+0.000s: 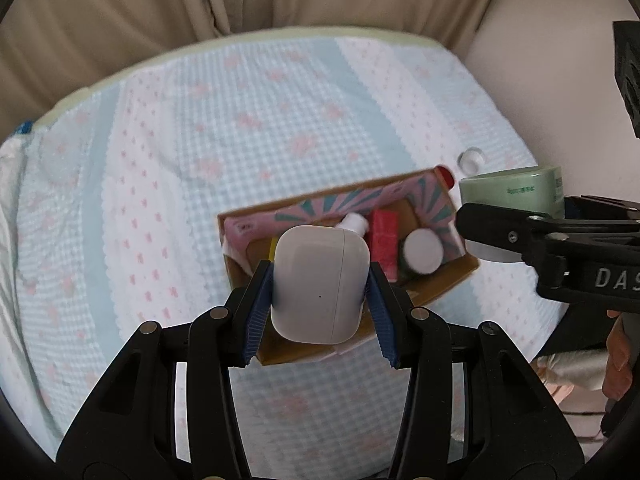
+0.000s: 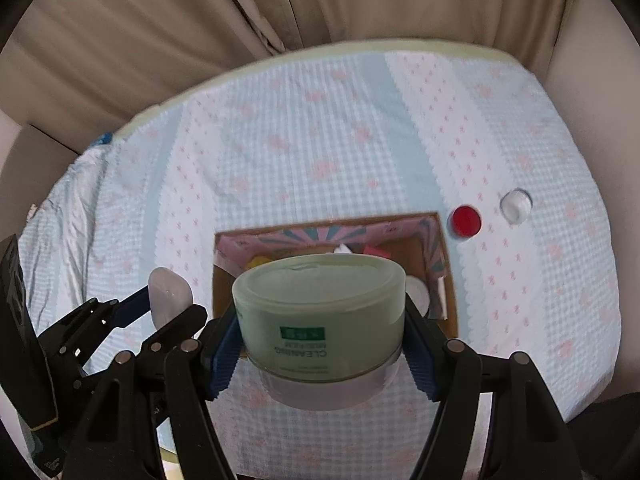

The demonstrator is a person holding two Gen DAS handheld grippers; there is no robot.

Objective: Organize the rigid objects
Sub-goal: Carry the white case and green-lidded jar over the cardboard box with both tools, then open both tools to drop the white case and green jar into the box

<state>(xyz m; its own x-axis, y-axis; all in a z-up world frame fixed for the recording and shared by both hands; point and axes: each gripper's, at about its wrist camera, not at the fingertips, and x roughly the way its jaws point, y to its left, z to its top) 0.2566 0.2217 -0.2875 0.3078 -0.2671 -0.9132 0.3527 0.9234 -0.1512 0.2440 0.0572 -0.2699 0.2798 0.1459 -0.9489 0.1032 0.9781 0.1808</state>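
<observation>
My left gripper [image 1: 320, 284] is shut on a white earbud case [image 1: 318, 280] and holds it above a cardboard box [image 1: 460, 270] with a pink and teal lining. The box holds a red packet [image 1: 384, 236], a white-capped jar [image 1: 422, 250], a white tube tip and something yellow. My right gripper [image 2: 320, 320] is shut on a pale green round jar [image 2: 320, 312] and holds it over the near edge of the box [image 2: 448, 264]. In the left wrist view the jar [image 1: 516, 192] and right gripper [image 1: 520, 232] sit right of the box. The left gripper [image 2: 160, 312] with the case [image 2: 170, 296] shows at left.
The box lies on a bed with a light blue and pink checked cover [image 2: 320, 140]. A red cap [image 2: 465, 219] and a clear round cap [image 2: 516, 205] lie on the cover right of the box. Beige curtains [image 2: 280, 8] hang behind the bed.
</observation>
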